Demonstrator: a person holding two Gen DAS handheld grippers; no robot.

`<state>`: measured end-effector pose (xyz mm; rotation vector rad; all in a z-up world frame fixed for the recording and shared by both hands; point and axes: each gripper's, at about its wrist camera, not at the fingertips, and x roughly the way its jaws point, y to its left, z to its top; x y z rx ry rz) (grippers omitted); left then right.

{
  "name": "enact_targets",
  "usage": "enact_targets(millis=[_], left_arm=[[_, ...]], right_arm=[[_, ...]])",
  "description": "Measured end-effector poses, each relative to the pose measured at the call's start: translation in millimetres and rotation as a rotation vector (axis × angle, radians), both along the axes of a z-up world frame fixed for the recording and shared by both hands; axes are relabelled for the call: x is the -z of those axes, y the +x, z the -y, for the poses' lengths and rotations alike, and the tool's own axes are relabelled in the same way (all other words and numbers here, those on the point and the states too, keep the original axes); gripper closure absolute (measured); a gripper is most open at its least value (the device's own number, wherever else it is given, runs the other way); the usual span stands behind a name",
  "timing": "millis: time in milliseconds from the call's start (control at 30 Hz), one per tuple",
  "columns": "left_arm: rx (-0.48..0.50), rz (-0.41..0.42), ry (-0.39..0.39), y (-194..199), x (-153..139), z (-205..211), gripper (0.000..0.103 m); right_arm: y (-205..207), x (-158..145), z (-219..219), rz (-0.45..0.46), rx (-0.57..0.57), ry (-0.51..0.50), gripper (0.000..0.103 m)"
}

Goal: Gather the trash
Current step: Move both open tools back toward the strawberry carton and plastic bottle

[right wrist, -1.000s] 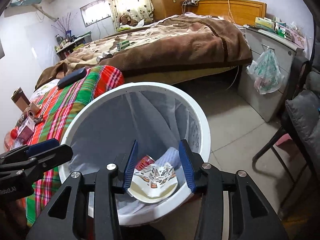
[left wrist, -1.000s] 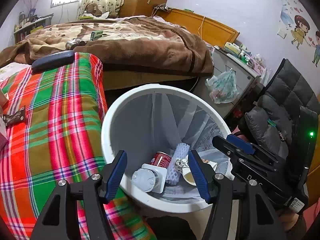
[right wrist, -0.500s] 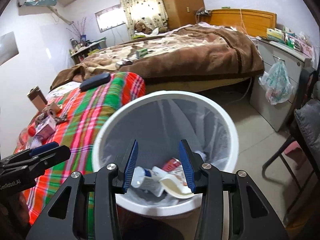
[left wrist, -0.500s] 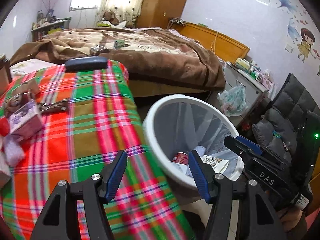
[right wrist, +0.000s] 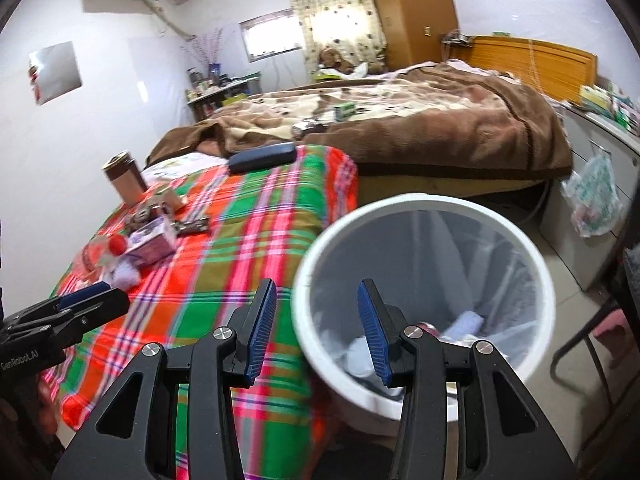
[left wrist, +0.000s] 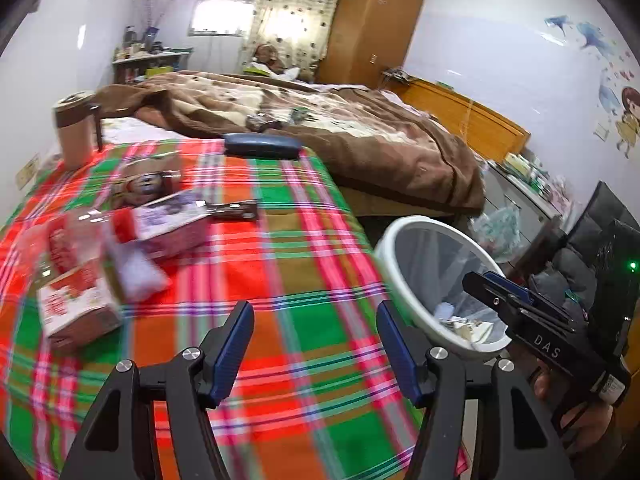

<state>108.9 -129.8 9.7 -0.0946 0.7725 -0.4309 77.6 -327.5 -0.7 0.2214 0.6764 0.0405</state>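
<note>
Your left gripper [left wrist: 314,344] hangs over the plaid cloth [left wrist: 280,264] with its jaws spread wide and nothing between them; the blurred litter, a red-and-white carton [left wrist: 76,312] and a purple packet [left wrist: 168,220], lies ahead and to its left. Your right gripper [right wrist: 316,332], jaws likewise apart and empty, sits at the near rim of the white bin [right wrist: 536,272], which stands just beside the cloth's edge with discarded scraps [right wrist: 464,326] inside.

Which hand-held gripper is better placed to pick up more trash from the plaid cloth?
Left. The left hand-held gripper is open over the plaid cloth, facing the litter. The right hand-held gripper points at the white bin.
</note>
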Motion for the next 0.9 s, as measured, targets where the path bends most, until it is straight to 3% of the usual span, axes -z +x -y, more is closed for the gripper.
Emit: enact_targets(millis=[467, 667, 900], left_arm=[[-0.215, 0.000, 0.026, 8, 7, -118, 0.036], [-0.236, -0.013, 0.047, 25, 14, -149, 0.034], [-0.187, -0.036, 0.062, 44, 23, -157, 0.032]], right_arm=[[34, 1, -72, -0.019, -0.173, -0.052, 0.059], [63, -1, -97, -0.017, -0.248, -0.118, 0.059], [104, 3, -119, -0.031, -0.320, -0.154, 0.059]])
